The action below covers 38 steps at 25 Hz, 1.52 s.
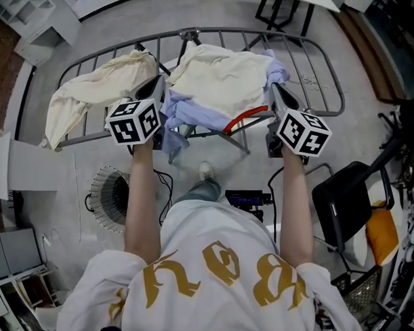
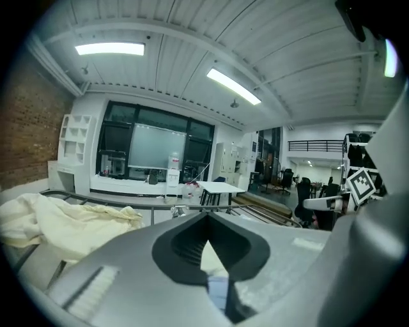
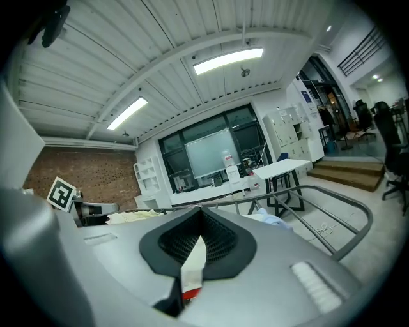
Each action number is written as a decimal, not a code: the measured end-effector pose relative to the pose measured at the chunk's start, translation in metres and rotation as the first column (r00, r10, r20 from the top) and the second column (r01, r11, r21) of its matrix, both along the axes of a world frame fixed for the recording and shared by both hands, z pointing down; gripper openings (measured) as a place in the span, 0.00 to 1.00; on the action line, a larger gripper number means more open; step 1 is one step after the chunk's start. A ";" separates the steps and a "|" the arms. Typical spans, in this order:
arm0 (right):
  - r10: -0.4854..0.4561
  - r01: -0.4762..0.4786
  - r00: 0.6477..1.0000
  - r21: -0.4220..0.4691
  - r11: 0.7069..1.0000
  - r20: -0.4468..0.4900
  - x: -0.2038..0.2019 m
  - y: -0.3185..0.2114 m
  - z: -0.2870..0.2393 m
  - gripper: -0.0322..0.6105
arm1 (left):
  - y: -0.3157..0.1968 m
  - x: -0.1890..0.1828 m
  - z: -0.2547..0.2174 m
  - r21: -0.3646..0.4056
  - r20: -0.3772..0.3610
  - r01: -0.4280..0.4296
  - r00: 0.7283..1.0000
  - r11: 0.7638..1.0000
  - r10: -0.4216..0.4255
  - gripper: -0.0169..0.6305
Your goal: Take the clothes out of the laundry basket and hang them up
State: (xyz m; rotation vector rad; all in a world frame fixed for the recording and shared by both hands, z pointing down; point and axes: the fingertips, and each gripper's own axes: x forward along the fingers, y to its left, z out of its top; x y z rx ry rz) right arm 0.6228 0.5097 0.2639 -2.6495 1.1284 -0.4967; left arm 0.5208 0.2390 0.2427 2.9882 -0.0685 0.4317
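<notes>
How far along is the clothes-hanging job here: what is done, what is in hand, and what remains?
Done: one cream garment lies draped over the drying rack. In hand: the left tool and right tool are each shut on a second cream garment, which lies over a light-blue garment and a red hanger. Left: settle it and let go; what remains in the basket cannot be seen.

Seen from your head camera, cloth hides the jaw tips of your left gripper [image 1: 157, 90] and right gripper [image 1: 277, 96]. The cream garment [image 1: 220, 77] covers most of the red hanger [image 1: 246, 117] and the middle bars of the drying rack [image 1: 319, 60]. In each gripper view, the gripper's own body blocks the lower half, and only a sliver of fabric shows in the closed jaws. Your left arm crosses a round wire object [image 1: 110, 195], too unclear to name.
</notes>
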 end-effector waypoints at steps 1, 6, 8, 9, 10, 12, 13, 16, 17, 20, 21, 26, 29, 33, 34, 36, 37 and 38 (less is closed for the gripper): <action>-0.002 0.002 1.000 -0.004 1.000 -0.001 -0.001 -0.001 0.000 0.09 | 0.000 -0.003 0.002 -0.012 -0.001 0.005 1.000 1.000 -0.005 0.03; -0.006 0.006 1.000 -0.014 1.000 -0.001 -0.004 -0.001 0.001 0.09 | -0.003 -0.012 0.006 -0.047 -0.006 0.025 1.000 0.999 -0.026 0.03; -0.005 0.005 1.000 -0.018 1.000 0.001 -0.005 0.000 0.002 0.09 | -0.004 -0.014 0.007 -0.052 -0.004 0.030 1.000 0.998 -0.030 0.03; -0.006 0.006 1.000 -0.018 1.000 0.001 -0.005 -0.001 0.002 0.09 | -0.005 -0.014 0.008 -0.054 -0.003 0.032 0.999 0.998 -0.032 0.03; -0.008 0.008 1.000 -0.016 1.000 -0.001 -0.005 -0.001 0.002 0.09 | -0.005 -0.015 0.009 -0.056 -0.004 0.033 0.999 0.998 -0.033 0.03; -0.015 0.015 1.000 0.000 1.000 -0.008 -0.007 -0.001 0.001 0.09 | -0.005 -0.015 0.010 -0.062 -0.005 0.033 0.999 0.998 -0.033 0.03; -0.018 0.018 1.000 0.007 1.000 -0.011 -0.007 0.000 0.001 0.09 | -0.005 -0.016 0.011 -0.064 -0.005 0.032 0.999 0.997 -0.033 0.03; -0.022 0.022 1.000 -0.001 1.000 -0.017 -0.007 -0.001 0.002 0.09 | -0.006 -0.018 0.012 -0.070 -0.006 0.036 0.999 0.997 -0.037 0.03; -0.023 0.023 1.000 -0.004 1.000 -0.017 -0.008 -0.001 0.003 0.09 | -0.007 -0.019 0.013 -0.073 -0.007 0.037 0.999 0.997 -0.038 0.03; -0.020 0.020 1.000 -0.001 1.000 -0.015 -0.007 -0.002 0.003 0.09 | -0.007 -0.020 0.014 -0.080 -0.007 0.037 0.999 0.996 -0.037 0.03; -0.021 0.021 1.000 -0.001 1.000 -0.014 -0.007 -0.002 0.004 0.09 | -0.008 -0.021 0.014 -0.082 -0.007 0.037 0.999 0.996 -0.038 0.03; -0.026 0.026 1.000 -0.007 1.000 -0.015 -0.007 -0.006 0.005 0.09 | -0.008 -0.022 0.013 -0.090 -0.010 0.040 0.999 0.995 -0.041 0.03; -0.027 0.027 1.000 -0.009 1.000 -0.013 -0.007 -0.007 0.006 0.09 | -0.007 -0.023 0.012 -0.100 -0.022 0.040 0.999 0.994 -0.042 0.03; -0.028 0.028 1.000 -0.012 1.000 0.001 -0.008 -0.006 0.010 0.09 | -0.008 -0.026 0.012 -0.122 -0.034 0.044 0.998 0.992 -0.049 0.03; -0.027 0.027 1.000 -0.013 1.000 0.003 -0.008 -0.006 0.011 0.09 | -0.008 -0.027 0.012 -0.123 -0.033 0.045 0.998 0.991 -0.050 0.03; -0.025 0.025 1.000 -0.015 1.000 0.005 -0.009 -0.004 0.012 0.09 | -0.007 -0.028 0.013 -0.128 -0.030 0.046 0.998 0.991 -0.050 0.03; -0.024 0.025 1.000 -0.016 1.000 0.006 -0.009 -0.003 0.013 0.09 | -0.007 -0.029 0.014 -0.129 -0.028 0.045 0.998 0.991 -0.049 0.03; -0.023 0.024 1.000 -0.016 1.000 0.007 -0.009 -0.002 0.013 0.09 | -0.006 -0.029 0.015 -0.131 -0.025 0.044 0.999 0.990 -0.048 0.03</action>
